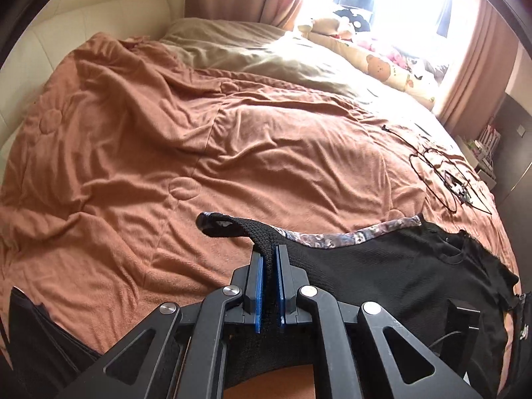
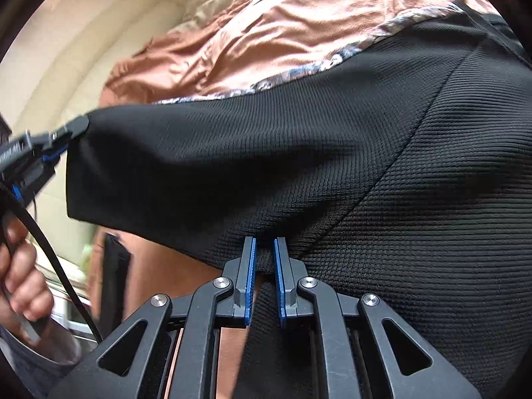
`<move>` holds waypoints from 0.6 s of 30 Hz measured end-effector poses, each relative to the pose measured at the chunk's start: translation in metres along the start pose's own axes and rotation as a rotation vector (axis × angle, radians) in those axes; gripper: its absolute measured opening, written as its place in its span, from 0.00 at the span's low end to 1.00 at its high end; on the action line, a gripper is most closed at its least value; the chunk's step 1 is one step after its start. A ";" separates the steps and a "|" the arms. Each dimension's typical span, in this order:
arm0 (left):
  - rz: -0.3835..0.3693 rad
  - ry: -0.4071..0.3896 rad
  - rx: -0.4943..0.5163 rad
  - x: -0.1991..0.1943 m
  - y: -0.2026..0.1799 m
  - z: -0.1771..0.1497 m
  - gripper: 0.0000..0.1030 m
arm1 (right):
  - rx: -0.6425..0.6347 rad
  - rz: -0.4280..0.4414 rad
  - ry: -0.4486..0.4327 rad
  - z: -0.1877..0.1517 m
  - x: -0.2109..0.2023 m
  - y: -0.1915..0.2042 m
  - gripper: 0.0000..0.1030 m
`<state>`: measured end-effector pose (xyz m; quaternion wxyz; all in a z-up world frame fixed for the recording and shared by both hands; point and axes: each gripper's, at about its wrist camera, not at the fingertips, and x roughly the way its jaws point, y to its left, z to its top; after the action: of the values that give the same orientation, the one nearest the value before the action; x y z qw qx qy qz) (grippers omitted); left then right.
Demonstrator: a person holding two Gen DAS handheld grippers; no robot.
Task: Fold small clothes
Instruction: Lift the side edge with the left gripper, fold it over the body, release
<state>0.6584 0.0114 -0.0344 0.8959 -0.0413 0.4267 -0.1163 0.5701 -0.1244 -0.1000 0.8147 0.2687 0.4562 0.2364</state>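
Note:
A small black knit garment (image 1: 392, 272) with a patterned grey trim (image 1: 362, 234) lies over the near edge of the bed and stretches between both grippers. My left gripper (image 1: 270, 252) is shut on a black corner of it, with a flap (image 1: 229, 224) sticking out past the fingertips. The left gripper also shows in the right wrist view (image 2: 71, 129), pinching the garment's left corner. My right gripper (image 2: 265, 246) is shut on the lower edge of the garment (image 2: 382, 173), which fills most of that view and hangs lifted off the bed.
A rumpled orange blanket (image 1: 199, 139) covers the bed. A beige pillow (image 1: 239, 53) and a bear-print pillow (image 1: 382, 63) lie at the far side by the bright window. A black cable (image 1: 442, 176) lies at the bed's right. A cream padded headboard (image 1: 83, 23) stands at left.

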 end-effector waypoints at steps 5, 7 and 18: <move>-0.011 -0.014 0.055 -0.017 -0.032 0.009 0.07 | -0.016 0.041 -0.073 -0.001 -0.042 -0.010 0.33; -0.020 -0.015 0.058 -0.021 -0.044 0.013 0.07 | -0.017 0.033 -0.099 -0.002 -0.058 -0.016 0.66; -0.041 -0.014 0.148 -0.027 -0.134 0.017 0.07 | 0.029 0.014 -0.205 -0.018 -0.135 -0.052 0.67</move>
<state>0.6317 -0.1125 0.0201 0.8969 0.0157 0.4098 -0.1656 0.4979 -0.2441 -0.0586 0.8514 0.3067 0.3719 0.2068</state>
